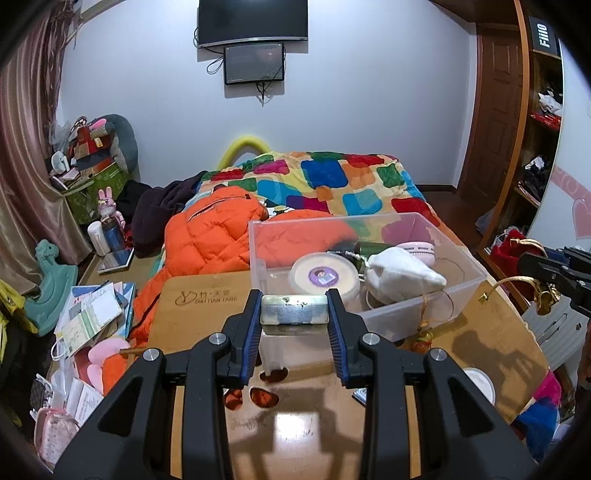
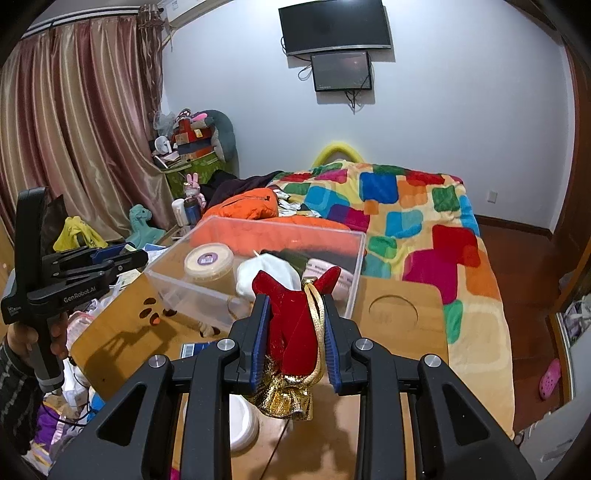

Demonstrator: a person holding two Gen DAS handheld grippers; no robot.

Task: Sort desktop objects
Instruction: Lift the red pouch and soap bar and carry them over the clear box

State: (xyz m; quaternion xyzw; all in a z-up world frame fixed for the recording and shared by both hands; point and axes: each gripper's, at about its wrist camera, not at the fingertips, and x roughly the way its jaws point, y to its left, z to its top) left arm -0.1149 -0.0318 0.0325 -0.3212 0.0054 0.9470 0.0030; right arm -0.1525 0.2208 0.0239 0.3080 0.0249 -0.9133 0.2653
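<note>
**Both tools loaded, drop-off into bin pending**

Left tool (image 1: 294, 317) clamps a small tin (image 1: 294, 309), held above the tabletop (image 1: 207, 314); clear bin (image 1: 458, 254) at 1 o'clock. Right tool (image 2: 295, 343) pinches a red pouch (image 2: 291, 325), bin at 11. Next, prob: carry each over the rim, then release.

Both cams sit low over the wooden table (image 1: 207, 306), looking forward along their own fingers toward the bed (image 2: 424, 221) and far wall. Left view hangs close behind the clear bin (image 1: 476, 273); right view sees it from further right. Both share bin, bed, TV (image 2: 334, 26).
</note>
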